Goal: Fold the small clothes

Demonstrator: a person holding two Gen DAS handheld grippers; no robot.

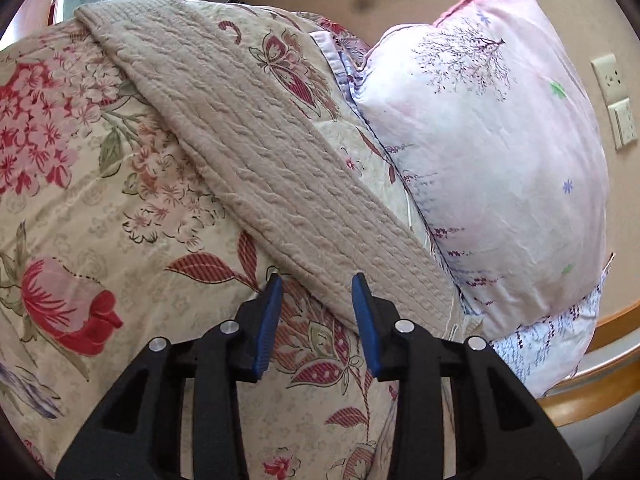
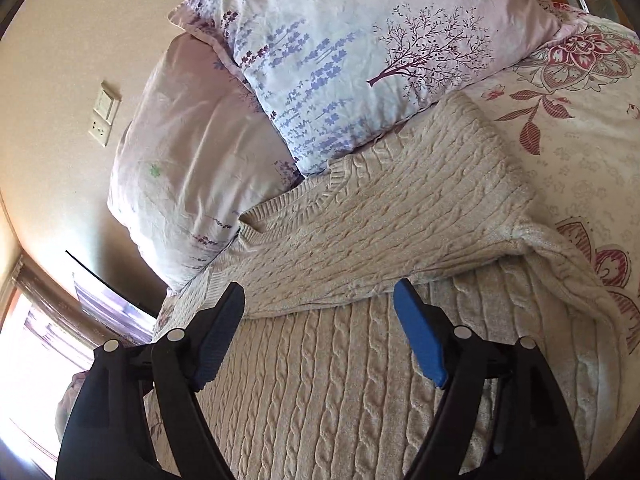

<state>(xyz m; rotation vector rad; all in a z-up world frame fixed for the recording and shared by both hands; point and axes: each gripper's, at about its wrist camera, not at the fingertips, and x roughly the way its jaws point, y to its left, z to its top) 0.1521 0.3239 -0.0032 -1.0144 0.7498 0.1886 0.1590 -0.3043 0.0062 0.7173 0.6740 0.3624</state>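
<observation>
A beige cable-knit sweater (image 2: 360, 240) lies spread on a floral bedspread (image 1: 100, 220). In the right wrist view its upper part with the neckline is folded over the body, and a sleeve (image 2: 568, 264) trails to the right. My right gripper (image 2: 320, 292) is open and empty, just above the fold's edge. In the left wrist view a long strip of the sweater (image 1: 248, 152) runs diagonally across the bed. My left gripper (image 1: 318, 284) is open and empty, its fingertips at the sweater's near edge.
Pink and lavender printed pillows (image 1: 500, 160) (image 2: 360, 60) lie against the wall beside the sweater. A wall switch and socket (image 2: 105, 114) (image 1: 614, 100) are on the beige wall. A wooden bed frame (image 1: 592, 392) curves at right. A bright window (image 2: 36, 360) is at lower left.
</observation>
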